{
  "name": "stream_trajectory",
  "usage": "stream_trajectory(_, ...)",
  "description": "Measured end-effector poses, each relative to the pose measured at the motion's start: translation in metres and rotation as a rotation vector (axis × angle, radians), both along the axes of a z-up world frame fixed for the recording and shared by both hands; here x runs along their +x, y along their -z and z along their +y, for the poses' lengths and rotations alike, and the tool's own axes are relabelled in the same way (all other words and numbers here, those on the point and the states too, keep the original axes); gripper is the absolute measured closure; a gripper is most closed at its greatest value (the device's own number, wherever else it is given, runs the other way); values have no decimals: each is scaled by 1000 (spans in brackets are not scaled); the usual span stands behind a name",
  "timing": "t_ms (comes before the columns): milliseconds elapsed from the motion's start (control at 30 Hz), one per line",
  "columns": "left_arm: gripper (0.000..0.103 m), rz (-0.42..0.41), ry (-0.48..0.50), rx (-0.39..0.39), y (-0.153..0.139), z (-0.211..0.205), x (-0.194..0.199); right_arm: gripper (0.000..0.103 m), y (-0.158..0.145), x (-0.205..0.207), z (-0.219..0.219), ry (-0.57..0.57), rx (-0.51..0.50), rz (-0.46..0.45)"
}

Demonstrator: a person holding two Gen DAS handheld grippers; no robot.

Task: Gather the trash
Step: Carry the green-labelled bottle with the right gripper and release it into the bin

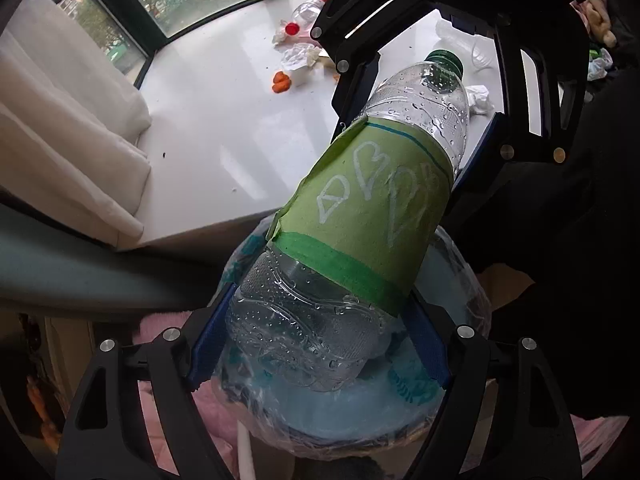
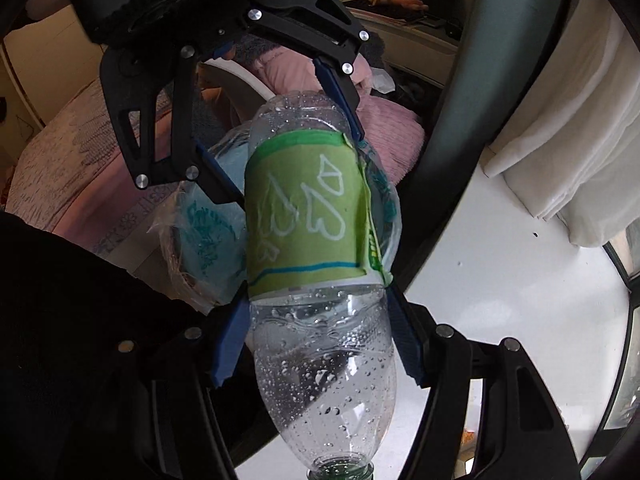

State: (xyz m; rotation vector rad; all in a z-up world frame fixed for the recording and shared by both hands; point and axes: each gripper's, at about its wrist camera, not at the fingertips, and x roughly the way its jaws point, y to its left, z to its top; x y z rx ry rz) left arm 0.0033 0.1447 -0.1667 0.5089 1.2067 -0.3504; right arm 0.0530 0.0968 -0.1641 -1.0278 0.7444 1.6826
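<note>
A clear plastic bottle (image 1: 372, 200) with a green paper label and a green cap (image 1: 444, 60) is held between both grippers, tilted. Water drops cling to its inside. My left gripper (image 1: 320, 292) is shut on the bottle's base end, blue pads pressing both sides. My right gripper (image 1: 400, 156) is shut on it near the shoulder. In the right wrist view the bottle (image 2: 304, 216) hangs cap end toward the camera, with the right gripper (image 2: 316, 292) below the label and the left gripper (image 2: 300, 168) at the base. A bin lined with a clear plastic bag (image 1: 340, 412) sits under the bottle.
On the white window sill (image 1: 208, 128) lie an orange peel (image 1: 280, 82), crumpled paper (image 1: 298, 56), a red cap (image 1: 292, 29), another clear bottle (image 1: 308, 10) and a tissue (image 1: 480, 98). A white curtain (image 1: 60, 120) hangs left. Pink bedding (image 2: 80, 152) lies beyond the bin.
</note>
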Motion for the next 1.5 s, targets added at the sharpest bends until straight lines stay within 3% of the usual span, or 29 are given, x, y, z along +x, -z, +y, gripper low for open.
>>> stream_trajectory(433, 26, 75, -223, -30, 37, 51, -82, 42, 39, -64, 70, -218, -84, 51)
stream_trajectory(633, 26, 100, -264, -37, 50, 63, -94, 42, 52, -75, 85, -255, -101, 66)
stream_trajectory(967, 26, 122, -255, -34, 60, 67, -76, 40, 59, -67, 84, -258, -100, 55)
stream_trajectory(1033, 23, 125, -245, -22, 58, 64, -75, 26, 59, -64, 81, -244, -82, 41)
stream_trajectory(1067, 17, 117, -238, -12, 57, 61, -75, 14, 58, -62, 80, -235, -78, 48)
stream_trajectory(1233, 6, 86, -238, -6, 53, 55, -71, 13, 53, -48, 75, -158, -54, 51)
stream_trajectory(1500, 6, 22, -256, -44, 44, 45, -58, 13, 34, -10, 51, 102, 26, 58)
